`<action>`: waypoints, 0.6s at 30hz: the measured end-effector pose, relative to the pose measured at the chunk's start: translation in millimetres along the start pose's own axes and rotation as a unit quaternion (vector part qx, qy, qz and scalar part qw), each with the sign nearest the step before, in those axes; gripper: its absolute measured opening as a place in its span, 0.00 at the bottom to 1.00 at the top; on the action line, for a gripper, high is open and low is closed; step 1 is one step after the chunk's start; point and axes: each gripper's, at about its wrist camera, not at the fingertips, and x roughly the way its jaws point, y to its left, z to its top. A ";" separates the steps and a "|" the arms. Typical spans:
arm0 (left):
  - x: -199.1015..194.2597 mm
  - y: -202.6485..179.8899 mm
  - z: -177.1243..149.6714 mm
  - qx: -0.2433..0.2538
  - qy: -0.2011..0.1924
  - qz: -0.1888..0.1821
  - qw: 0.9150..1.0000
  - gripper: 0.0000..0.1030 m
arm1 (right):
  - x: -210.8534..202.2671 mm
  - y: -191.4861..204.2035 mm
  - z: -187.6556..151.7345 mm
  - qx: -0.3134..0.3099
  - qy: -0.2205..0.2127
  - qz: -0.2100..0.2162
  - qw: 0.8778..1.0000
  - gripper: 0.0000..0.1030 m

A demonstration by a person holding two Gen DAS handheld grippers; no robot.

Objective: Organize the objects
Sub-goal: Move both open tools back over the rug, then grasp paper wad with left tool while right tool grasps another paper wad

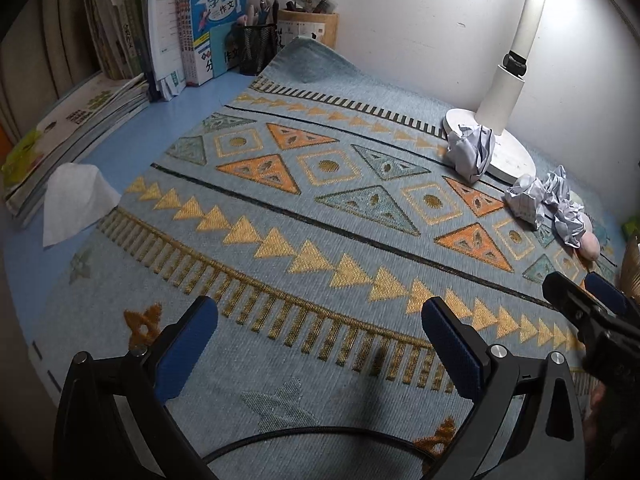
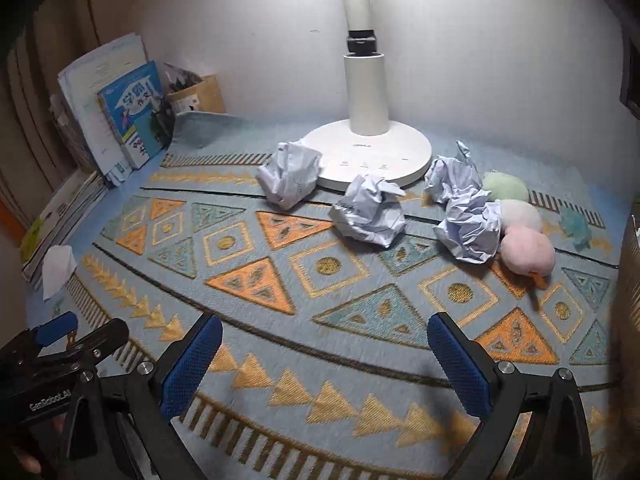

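Crumpled paper balls [image 2: 368, 210] clustered against lamp base [image 2: 368, 152], beside plush toys [image 2: 526, 250], well ahead of both grippers. Left gripper [image 1: 320, 340] and right gripper [image 2: 324, 354] spread wide, empty. Risk: loose paper squashing or skidding, nudging plush aside.

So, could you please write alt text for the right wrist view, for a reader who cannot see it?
The open right gripper hovers over a blue patterned mat holding nothing. Ahead, crumpled paper balls lie around a white lamp base, beside pink, white and green plush balls. Books stand far left; the left gripper shows at lower left.
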 end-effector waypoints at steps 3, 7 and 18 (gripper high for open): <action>9.3 -16.3 22.7 0.024 -0.017 -0.022 0.999 0.99 | 25.1 -17.8 15.4 0.038 0.040 0.006 0.998 1.00; 34.0 -52.6 72.1 0.065 -0.034 -0.064 0.995 0.99 | 52.4 -24.8 34.0 0.042 0.063 -0.035 0.997 1.00; 119.2 -141.4 124.6 0.167 0.019 -0.077 0.983 0.99 | 82.0 -23.7 65.1 0.040 0.056 -0.099 0.993 0.90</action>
